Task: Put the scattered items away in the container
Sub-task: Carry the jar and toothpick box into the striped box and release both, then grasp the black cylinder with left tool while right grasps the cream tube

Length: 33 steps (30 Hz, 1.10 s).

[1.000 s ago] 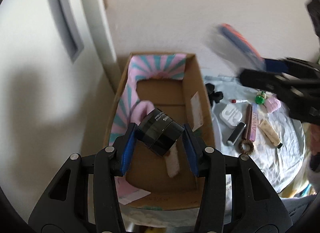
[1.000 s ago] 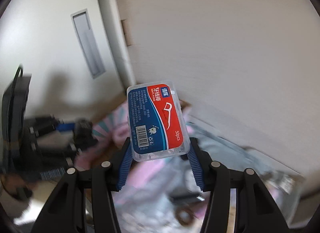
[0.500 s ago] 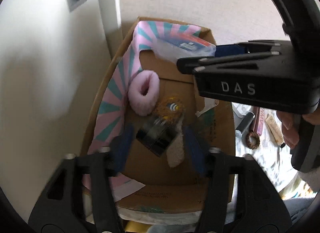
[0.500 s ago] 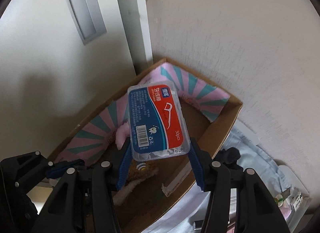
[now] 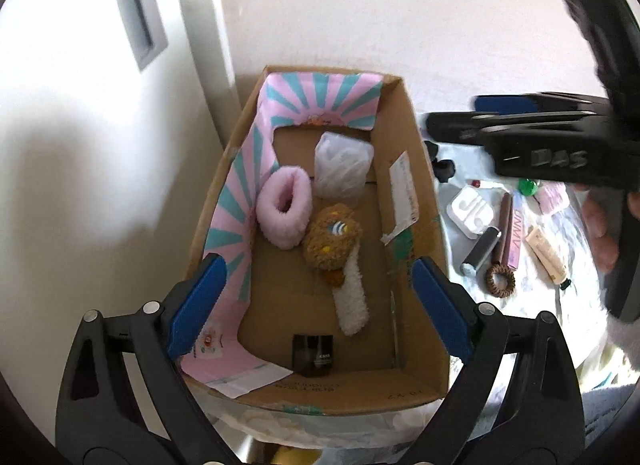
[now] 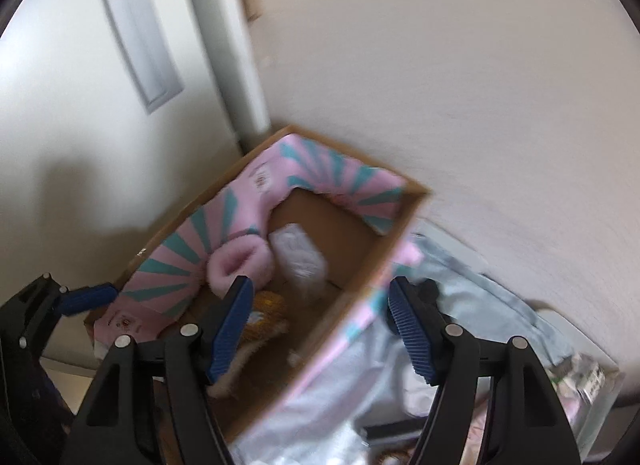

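A white wall (image 5: 400,17) stands far behind; at left, a pale door (image 5: 80,145) with a recessed grey handle (image 5: 138,5).

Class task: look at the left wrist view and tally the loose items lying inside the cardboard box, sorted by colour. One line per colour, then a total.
Pink: 1, the fluffy scrunchie
Clear/white: 1, the plastic floss-pick case
Brown and white: 1, the plush hair clip
Black: 1, the small jar
Total: 4 in the cardboard box
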Each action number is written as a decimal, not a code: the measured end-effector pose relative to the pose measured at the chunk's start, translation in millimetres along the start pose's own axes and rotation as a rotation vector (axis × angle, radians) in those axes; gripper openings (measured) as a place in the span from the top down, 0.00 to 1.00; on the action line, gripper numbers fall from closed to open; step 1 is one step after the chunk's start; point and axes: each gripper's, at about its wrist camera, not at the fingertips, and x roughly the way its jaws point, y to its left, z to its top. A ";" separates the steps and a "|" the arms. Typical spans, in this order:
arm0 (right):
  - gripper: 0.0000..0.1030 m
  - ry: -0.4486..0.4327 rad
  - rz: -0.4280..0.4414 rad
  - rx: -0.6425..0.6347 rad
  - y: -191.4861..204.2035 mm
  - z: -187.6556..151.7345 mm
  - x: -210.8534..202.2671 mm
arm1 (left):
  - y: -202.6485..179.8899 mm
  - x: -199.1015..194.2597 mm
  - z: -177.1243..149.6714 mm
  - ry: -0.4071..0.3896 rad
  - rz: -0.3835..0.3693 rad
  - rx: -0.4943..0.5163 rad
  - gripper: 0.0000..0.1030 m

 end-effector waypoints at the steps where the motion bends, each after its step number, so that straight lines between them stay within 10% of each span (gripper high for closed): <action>1: 0.36 -0.018 -0.014 0.021 -11.1 -5.4 -13.7 | -1.9 -3.9 2.5 -0.007 -0.007 0.008 0.09; 17: 0.35 -0.085 -0.336 0.254 -137.7 -120.6 -148.0 | -107.5 -45.7 50.4 -0.126 -0.177 0.252 0.01; 33: 0.35 0.048 -0.290 0.368 -144.0 -220.9 -99.9 | -191.0 86.0 -9.1 0.169 -0.201 0.423 0.06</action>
